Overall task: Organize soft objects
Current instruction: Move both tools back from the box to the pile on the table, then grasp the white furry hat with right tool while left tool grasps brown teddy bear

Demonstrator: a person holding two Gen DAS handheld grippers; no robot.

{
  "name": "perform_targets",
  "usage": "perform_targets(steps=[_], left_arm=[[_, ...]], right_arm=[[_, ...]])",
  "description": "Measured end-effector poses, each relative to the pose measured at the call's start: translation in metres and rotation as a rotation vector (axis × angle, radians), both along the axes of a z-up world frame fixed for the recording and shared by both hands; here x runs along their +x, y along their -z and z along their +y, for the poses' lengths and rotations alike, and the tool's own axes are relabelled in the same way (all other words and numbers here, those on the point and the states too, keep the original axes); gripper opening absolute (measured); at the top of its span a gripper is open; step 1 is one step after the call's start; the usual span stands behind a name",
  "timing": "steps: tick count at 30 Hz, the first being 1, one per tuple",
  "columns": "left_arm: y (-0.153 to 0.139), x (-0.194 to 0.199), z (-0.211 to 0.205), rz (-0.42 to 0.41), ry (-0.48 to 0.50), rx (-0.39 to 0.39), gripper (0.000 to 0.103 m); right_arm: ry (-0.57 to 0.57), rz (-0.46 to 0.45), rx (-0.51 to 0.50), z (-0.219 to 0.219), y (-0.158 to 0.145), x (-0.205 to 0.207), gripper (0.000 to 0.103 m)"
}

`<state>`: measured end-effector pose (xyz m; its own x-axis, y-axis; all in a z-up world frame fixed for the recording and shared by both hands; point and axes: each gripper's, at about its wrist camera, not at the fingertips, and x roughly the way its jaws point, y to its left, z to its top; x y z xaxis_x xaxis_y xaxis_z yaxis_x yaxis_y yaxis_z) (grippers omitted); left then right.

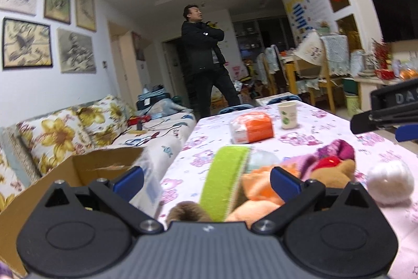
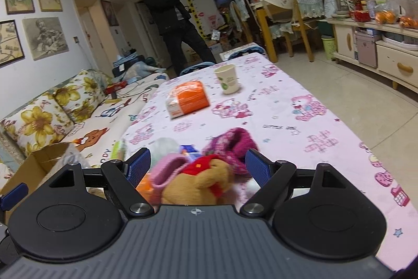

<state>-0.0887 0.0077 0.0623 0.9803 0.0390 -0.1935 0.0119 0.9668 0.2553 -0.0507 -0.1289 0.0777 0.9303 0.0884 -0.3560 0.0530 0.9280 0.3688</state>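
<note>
Over my desk (image 2: 326, 137), both claws spread wide, left claw (image 1: 206, 181) above green sponge (image 1: 222, 184), right claw (image 2: 198, 166) around brown plush bear (image 2: 206, 182), cardboard box (image 1: 86, 169) beside.

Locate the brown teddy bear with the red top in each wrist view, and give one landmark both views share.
Left wrist view: the brown teddy bear lies right of centre, just beyond the left gripper's right finger, beside the white fluffy ball.
Right wrist view: it sits low at centre, between the right gripper's open jaws.
Shared landmark: the orange packet in front of the paper cup.
</note>
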Motion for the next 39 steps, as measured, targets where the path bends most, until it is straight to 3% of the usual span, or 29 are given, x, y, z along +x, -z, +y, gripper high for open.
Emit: perform_targets(steps=[11, 20, 31, 39], left_arm=[[0.014, -0.020, -0.049, -0.017, 0.192, 0.100, 0.102], [0.032, -0.013, -0.084, 0.077, 0.287, 0.136, 0.094], [0.043, 0.024, -0.096, 0.216, 0.268, 0.073, 0.088], [0.050, 0.043, -0.098, 0.253, 0.227, 0.065, 0.088]], right_arm=[[0.054, 0.058, 0.011, -0.017, 0.013, 0.009, 0.101], [0.024, 0.161, 0.000, -0.016, 0.030, 0.021, 0.101], [-0.065, 0.225, 0.030, -0.011, 0.030, 0.037, 0.103], [-0.097, 0.267, 0.083, -0.024, 0.041, 0.033, 0.103]])
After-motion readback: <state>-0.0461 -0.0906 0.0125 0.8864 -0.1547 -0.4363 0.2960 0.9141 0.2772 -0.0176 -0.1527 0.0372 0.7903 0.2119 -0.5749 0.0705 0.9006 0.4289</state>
